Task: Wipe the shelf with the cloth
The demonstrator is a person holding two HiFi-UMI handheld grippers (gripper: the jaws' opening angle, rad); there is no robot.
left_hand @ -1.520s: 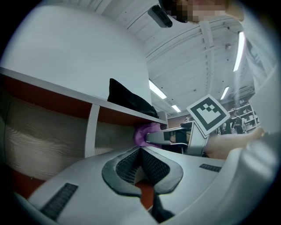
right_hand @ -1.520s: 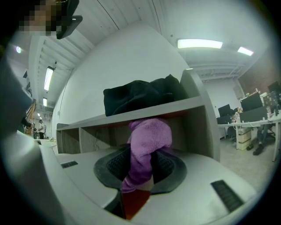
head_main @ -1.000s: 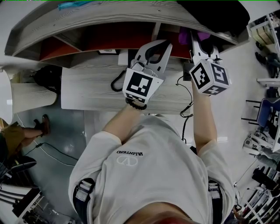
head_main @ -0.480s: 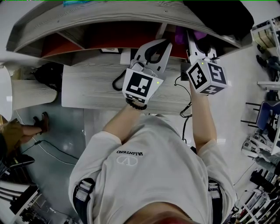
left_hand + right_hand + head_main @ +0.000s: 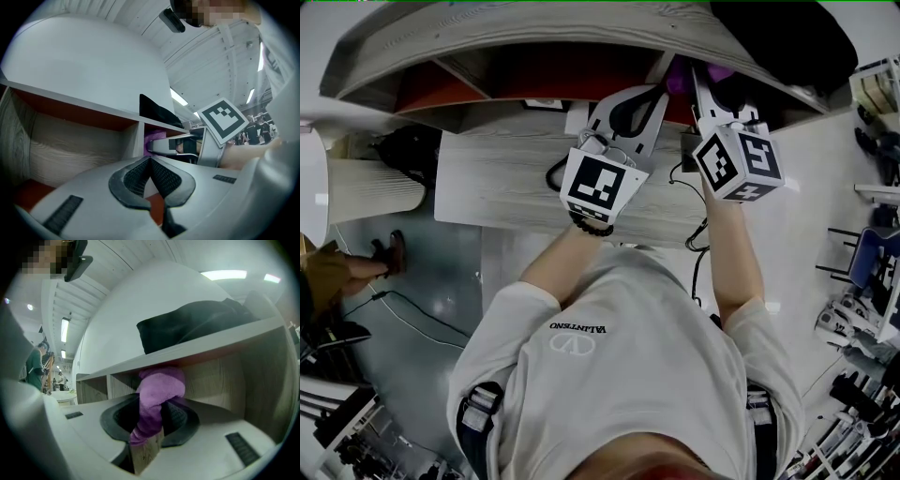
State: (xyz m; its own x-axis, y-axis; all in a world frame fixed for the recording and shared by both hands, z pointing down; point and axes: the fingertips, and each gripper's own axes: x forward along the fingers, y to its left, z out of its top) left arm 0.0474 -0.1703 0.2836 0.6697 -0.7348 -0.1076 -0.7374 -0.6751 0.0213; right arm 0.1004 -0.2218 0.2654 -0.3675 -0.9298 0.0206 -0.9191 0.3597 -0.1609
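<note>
**Right gripper holds the cloth inside the shelf**

In the right gripper view our right gripper (image 5: 150, 417) sits at lower centre, jaws clamped on the purple cloth (image 5: 159, 387). The cloth bunches up out of the jaws and reaches close under the shelf (image 5: 201, 348) board above it. A black bundle (image 5: 197, 326) lies on top of that board.

In the head view the right gripper (image 5: 701, 82) points into a compartment at upper centre-right, where the cloth (image 5: 679, 81) shows as a purple patch.

Just to its left, our left gripper (image 5: 649, 94) is empty. In its own view the jaws of the left gripper (image 5: 150, 163) meet at the tips with nothing between them, facing a wood-backed compartment.

Below the shelf (image 5: 534, 37), a pale desk (image 5: 497, 183) crosses the middle of the frame.
</note>
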